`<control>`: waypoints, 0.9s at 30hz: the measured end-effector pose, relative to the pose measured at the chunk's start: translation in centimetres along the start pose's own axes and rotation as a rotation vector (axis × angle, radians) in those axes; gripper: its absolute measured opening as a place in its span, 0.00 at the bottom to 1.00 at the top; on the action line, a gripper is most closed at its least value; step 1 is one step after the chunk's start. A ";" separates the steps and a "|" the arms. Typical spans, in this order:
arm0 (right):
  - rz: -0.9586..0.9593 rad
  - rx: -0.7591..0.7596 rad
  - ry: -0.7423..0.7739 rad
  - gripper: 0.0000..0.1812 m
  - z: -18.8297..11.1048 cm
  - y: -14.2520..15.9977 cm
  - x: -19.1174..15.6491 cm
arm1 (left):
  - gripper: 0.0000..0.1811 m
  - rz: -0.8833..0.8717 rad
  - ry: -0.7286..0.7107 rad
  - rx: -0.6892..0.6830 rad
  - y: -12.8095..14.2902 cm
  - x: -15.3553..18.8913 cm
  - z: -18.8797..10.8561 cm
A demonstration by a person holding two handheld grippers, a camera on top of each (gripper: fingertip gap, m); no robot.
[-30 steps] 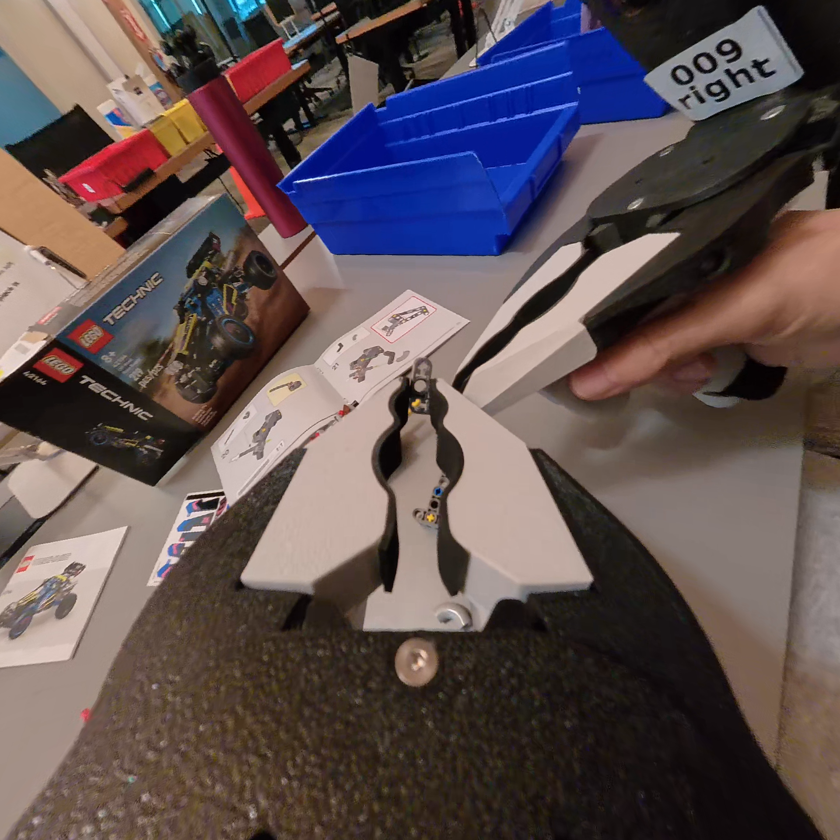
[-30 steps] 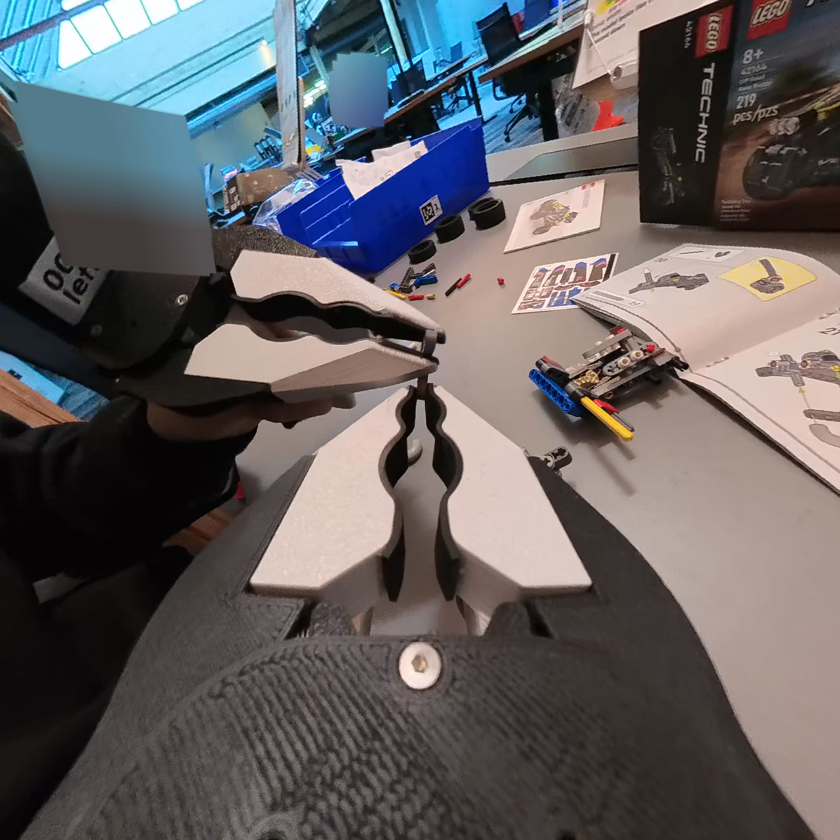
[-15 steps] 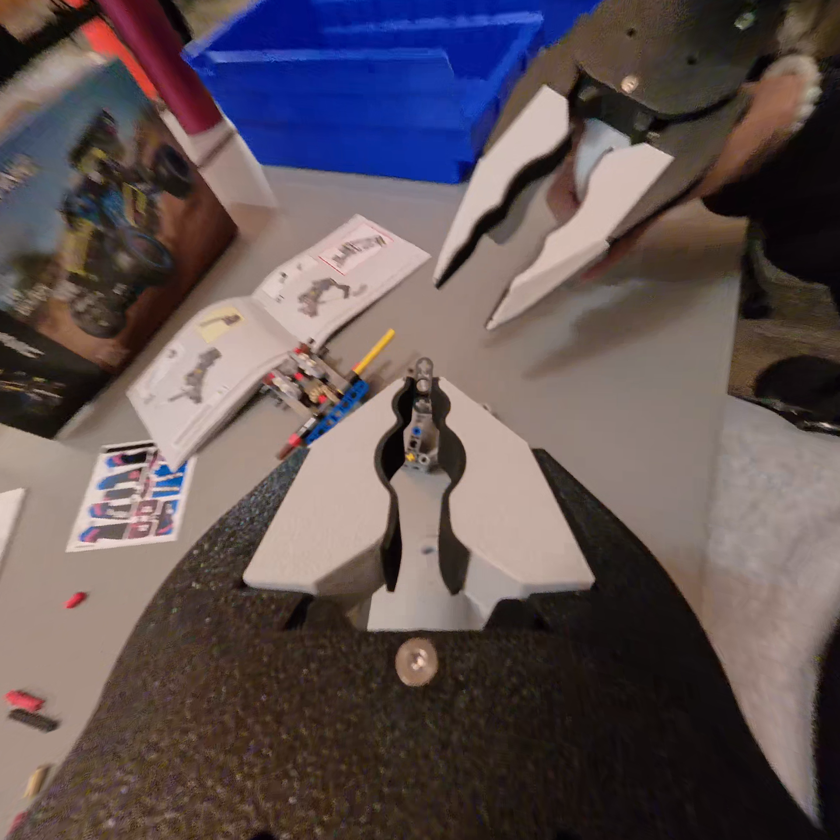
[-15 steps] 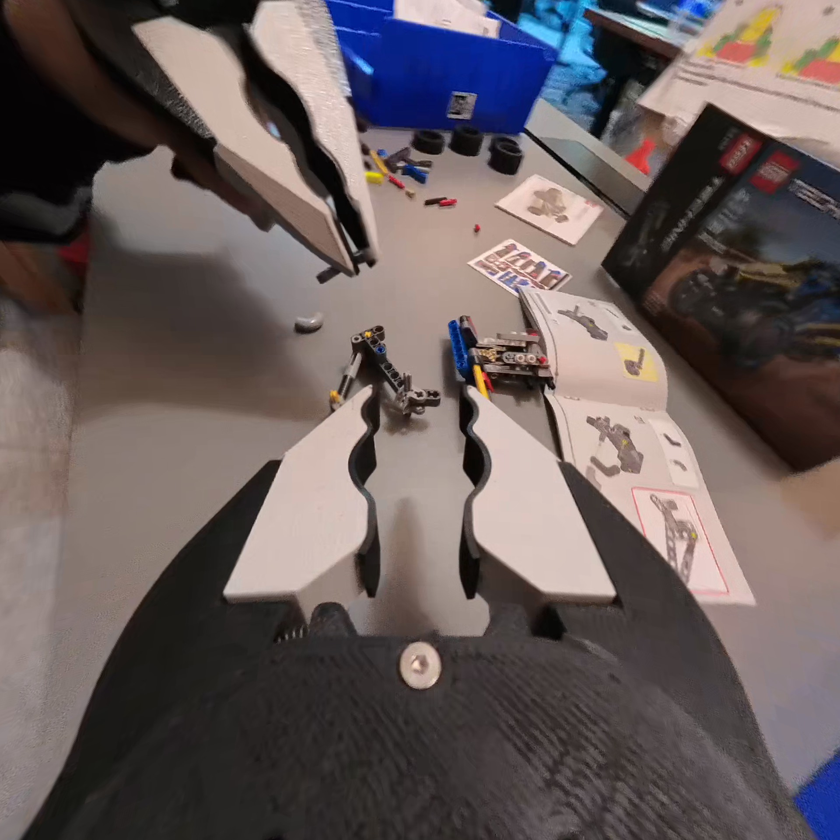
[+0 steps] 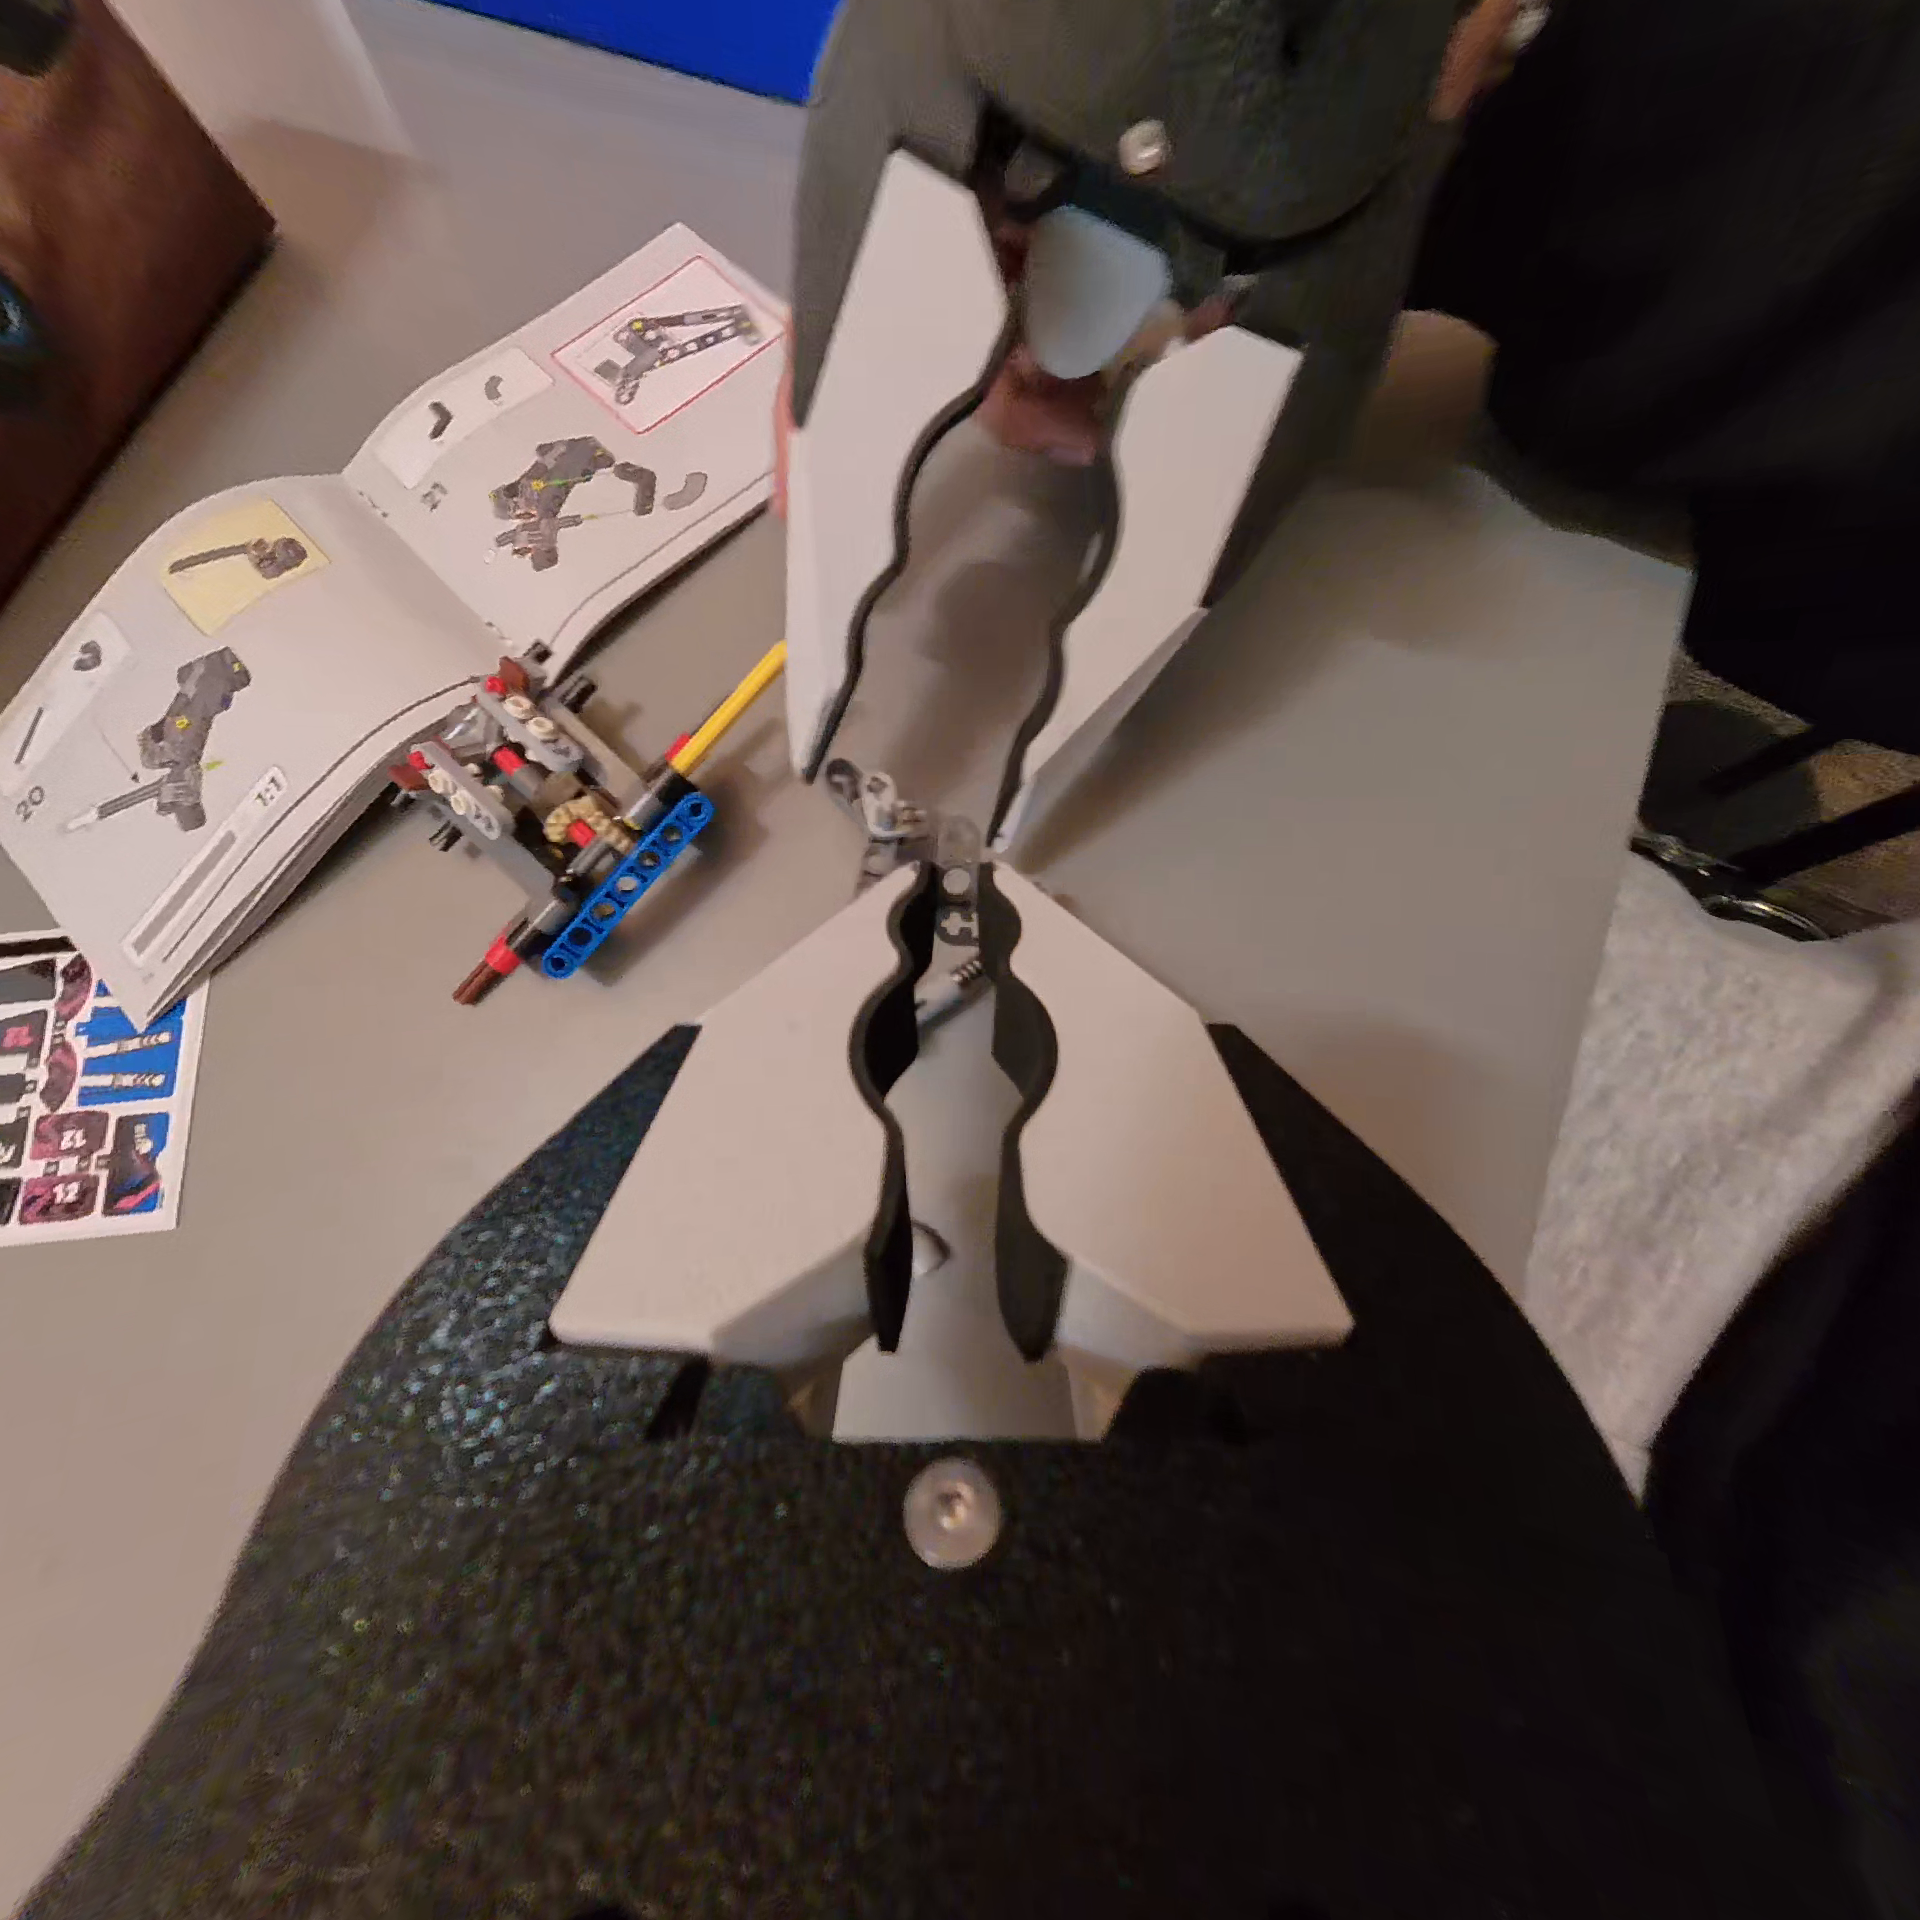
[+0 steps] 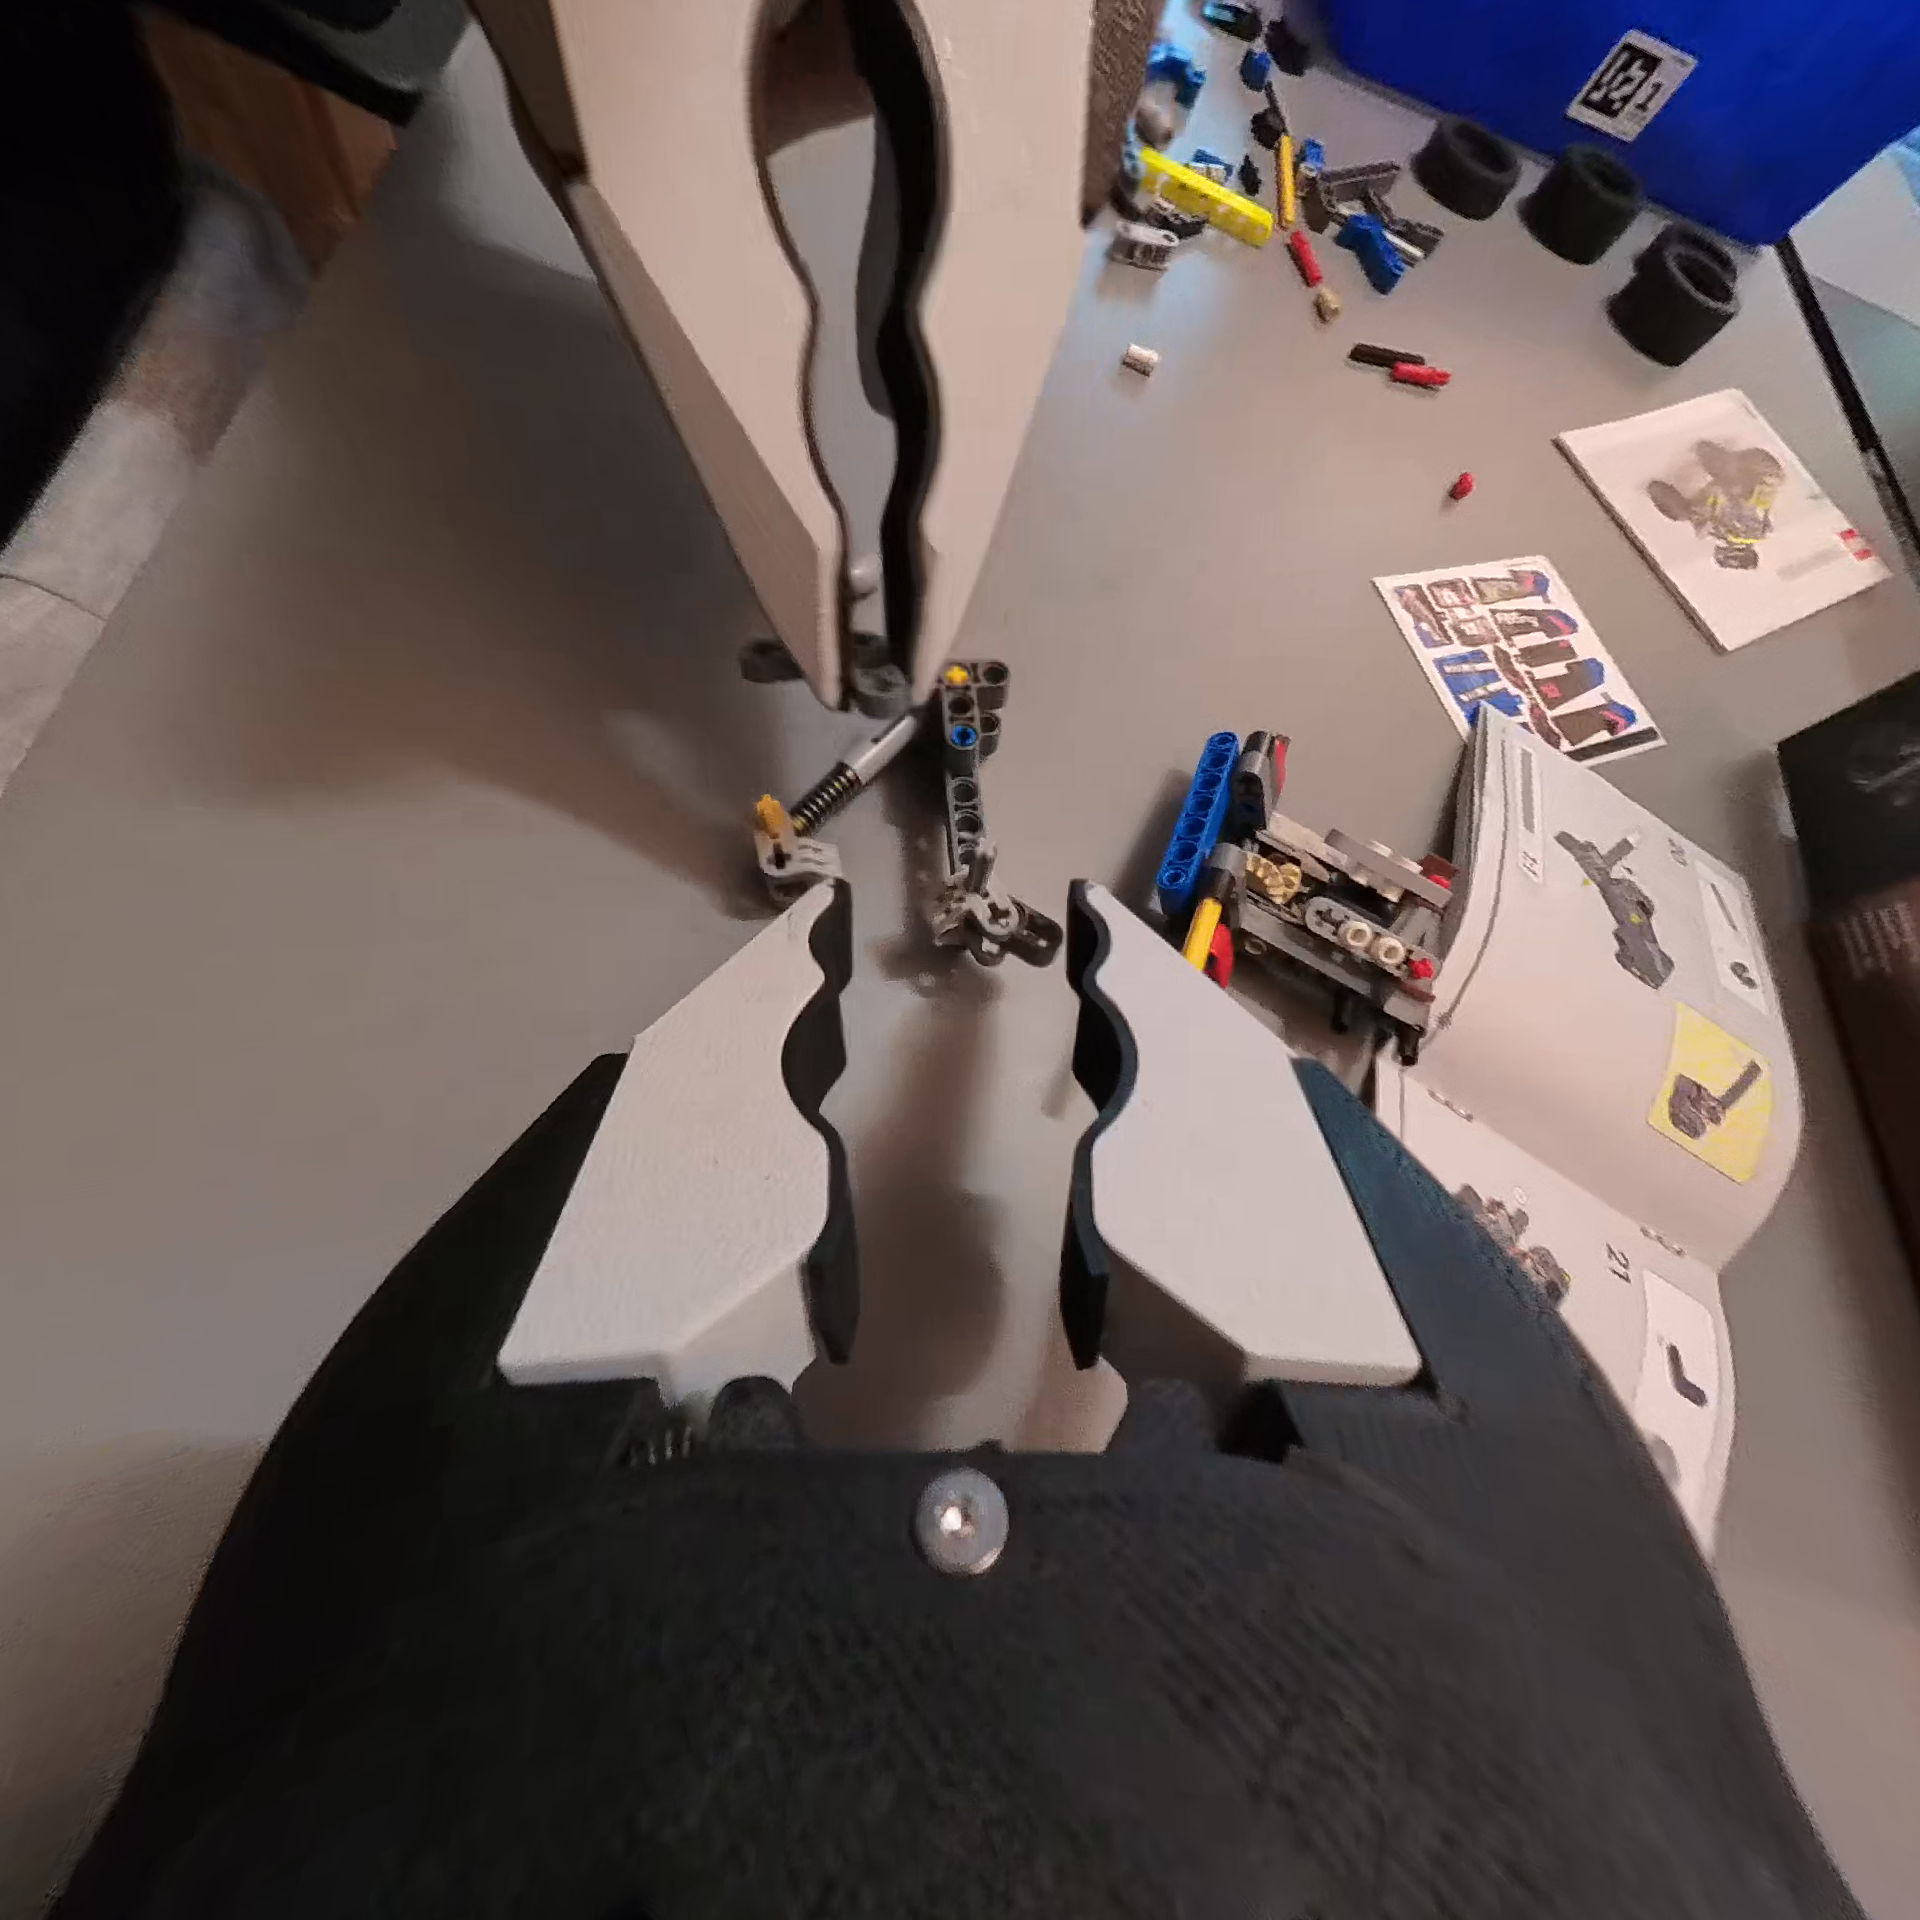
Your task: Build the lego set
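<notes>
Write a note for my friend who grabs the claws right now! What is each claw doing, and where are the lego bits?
Left claw: shut on a small grey piece, tip low over the table.
Right claw: open and empty, pointing at the grey arm piece lying on the table.
A spring part lies beside the arm piece. The half-built frame sits against the open booklet. Loose bits and black tyres wait near the blue bin.
Done: frame partly built.
Left: join the small pieces, then add tyres and stickers.
</notes>
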State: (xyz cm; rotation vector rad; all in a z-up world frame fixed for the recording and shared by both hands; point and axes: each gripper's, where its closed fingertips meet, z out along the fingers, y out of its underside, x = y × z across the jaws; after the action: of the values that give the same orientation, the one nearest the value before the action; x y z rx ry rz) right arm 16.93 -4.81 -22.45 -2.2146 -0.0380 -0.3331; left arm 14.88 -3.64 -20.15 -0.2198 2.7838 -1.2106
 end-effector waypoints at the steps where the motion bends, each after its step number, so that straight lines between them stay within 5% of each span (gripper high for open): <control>1: 0.007 0.009 -0.016 0.24 0.1 -0.1 -0.1 | 0.03 0.017 0.019 0.002 0.3 0.5 -0.3; 10: 0.102 -0.009 -0.044 0.39 1.3 0.2 -1.6 | 0.03 0.138 -0.037 -0.126 4.6 1.9 1.6; 14: 0.149 -0.059 -0.048 0.28 1.4 0.9 -2.0 | 0.03 0.075 -0.057 -0.054 3.6 1.4 2.7; 27: 0.242 -0.013 0.089 0.30 0.7 0.0 -1.6 | 0.03 0.097 0.006 -0.039 4.0 1.4 0.2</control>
State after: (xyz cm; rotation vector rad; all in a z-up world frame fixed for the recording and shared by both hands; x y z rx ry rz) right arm 15.51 -4.08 -23.25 -2.1856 0.2790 -0.2964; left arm 13.15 -1.33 -23.32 -0.0829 2.7888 -1.1375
